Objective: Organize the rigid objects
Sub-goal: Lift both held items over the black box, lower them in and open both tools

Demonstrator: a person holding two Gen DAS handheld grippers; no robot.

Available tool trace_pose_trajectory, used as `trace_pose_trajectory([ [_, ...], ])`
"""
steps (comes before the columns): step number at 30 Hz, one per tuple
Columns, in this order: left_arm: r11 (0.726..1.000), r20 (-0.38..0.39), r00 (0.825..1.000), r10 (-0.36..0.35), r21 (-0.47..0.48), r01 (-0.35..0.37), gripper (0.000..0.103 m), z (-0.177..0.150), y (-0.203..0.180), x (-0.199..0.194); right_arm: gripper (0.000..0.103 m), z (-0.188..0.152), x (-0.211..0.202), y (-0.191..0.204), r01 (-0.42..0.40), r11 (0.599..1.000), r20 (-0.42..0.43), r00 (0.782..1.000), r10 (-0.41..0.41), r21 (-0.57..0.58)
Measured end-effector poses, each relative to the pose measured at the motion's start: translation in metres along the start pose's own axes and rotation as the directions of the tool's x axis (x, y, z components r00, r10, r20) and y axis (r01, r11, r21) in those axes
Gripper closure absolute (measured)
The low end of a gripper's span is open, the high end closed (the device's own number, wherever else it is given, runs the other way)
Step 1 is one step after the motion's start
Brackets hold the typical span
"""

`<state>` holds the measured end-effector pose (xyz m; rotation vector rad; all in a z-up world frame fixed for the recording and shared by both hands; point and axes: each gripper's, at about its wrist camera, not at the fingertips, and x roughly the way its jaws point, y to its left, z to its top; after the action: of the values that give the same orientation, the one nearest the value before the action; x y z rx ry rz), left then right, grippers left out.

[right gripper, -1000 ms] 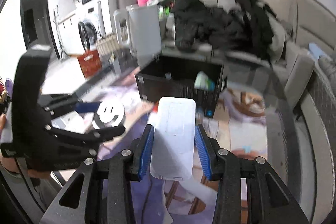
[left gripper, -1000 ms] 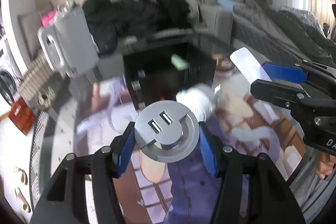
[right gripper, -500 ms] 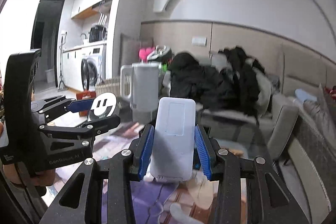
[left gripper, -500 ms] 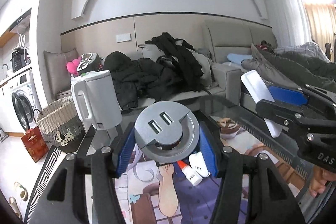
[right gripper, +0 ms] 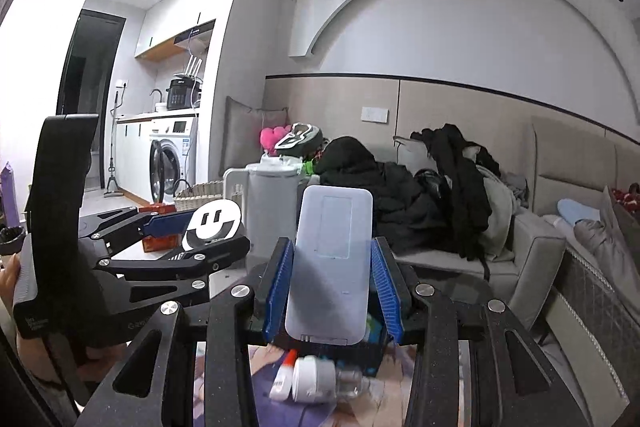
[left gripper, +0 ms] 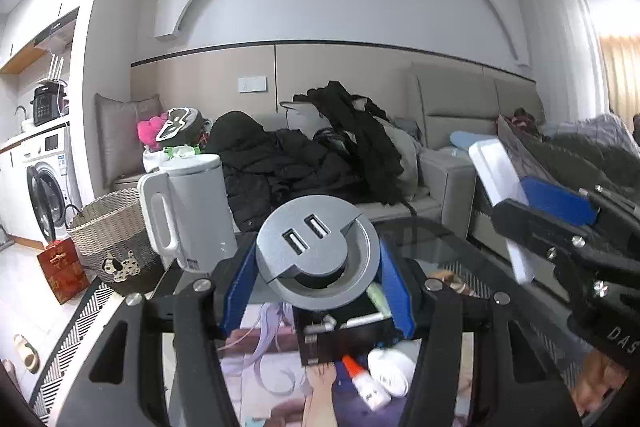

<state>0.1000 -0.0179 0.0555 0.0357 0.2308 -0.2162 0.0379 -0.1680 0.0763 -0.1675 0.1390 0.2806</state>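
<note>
My left gripper (left gripper: 318, 277) is clamped on one round grey USB hub (left gripper: 316, 253); my right gripper (right gripper: 330, 291) pinches one flat white power bank (right gripper: 330, 267) by its long edges (both stiff, smooth, likely slippery), raised above one black bin (left gripper: 340, 337) mid-tabletop.

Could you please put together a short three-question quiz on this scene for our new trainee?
1. True or false: the left gripper is shut on the round grey USB hub.
2. The right gripper holds: A) the white kettle; B) the flat white rectangular device; C) nothing.
3. Fill in: the small white bottle and the red-capped tube lie in front of the ____ storage box.

Key: 1 true; 2 B; 3 black.
</note>
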Motion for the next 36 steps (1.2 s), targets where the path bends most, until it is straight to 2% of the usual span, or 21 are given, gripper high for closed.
trace_pose_trajectory([
  [7, 0.999, 0.040, 0.999, 0.026, 0.024, -0.027, 0.046, 0.009, 0.000, 0.025, 0.063, 0.014, 0.038, -0.012, 0.013, 1.000, -0.015, 1.000, -0.012, 0.020],
  [14, 0.999, -0.009, 0.999, 0.042, -0.026, -0.042, 0.046, 0.010, 0.007, 0.066, 0.063, 0.009, 0.099, -0.029, 0.010, 0.998, -0.103, 0.995, -0.003, 0.064],
  [18, 0.999, -0.028, 0.999, 0.042, -0.015, -0.042, 0.046, 0.008, 0.007, 0.091, 0.063, 0.005, 0.126, -0.036, 0.015, 0.998, -0.130, 0.991, -0.006, 0.068],
  [24, 0.997, -0.070, 0.995, 0.063, -0.045, -0.067, 0.046, 0.002, 0.010, 0.117, 0.063, -0.008, 0.171, -0.048, 0.035, 0.993, -0.220, 0.975, -0.008, 0.116],
  [27, 0.996, -0.127, 0.990, 0.055, -0.056, -0.062, 0.046, -0.005, 0.013, 0.133, 0.063, -0.011, 0.186, -0.055, 0.037, 0.990, -0.243, 0.970, -0.004, 0.133],
  [31, 0.997, -0.236, 0.971, 0.040, -0.061, -0.056, 0.046, -0.018, 0.013, 0.155, 0.063, -0.020, 0.203, -0.061, 0.034, 0.986, -0.301, 0.954, 0.018, 0.165],
  [33, 0.997, -0.318, 0.948, 0.009, -0.073, -0.034, 0.046, -0.026, 0.013, 0.169, 0.063, -0.027, 0.211, -0.064, 0.032, 0.983, -0.343, 0.939, 0.033, 0.183],
  [36, 0.995, -0.404, 0.915, 0.002, -0.088, -0.041, 0.046, -0.037, 0.013, 0.184, 0.063, -0.040, 0.224, -0.072, 0.035, 0.970, -0.423, 0.903, 0.073, 0.242],
])
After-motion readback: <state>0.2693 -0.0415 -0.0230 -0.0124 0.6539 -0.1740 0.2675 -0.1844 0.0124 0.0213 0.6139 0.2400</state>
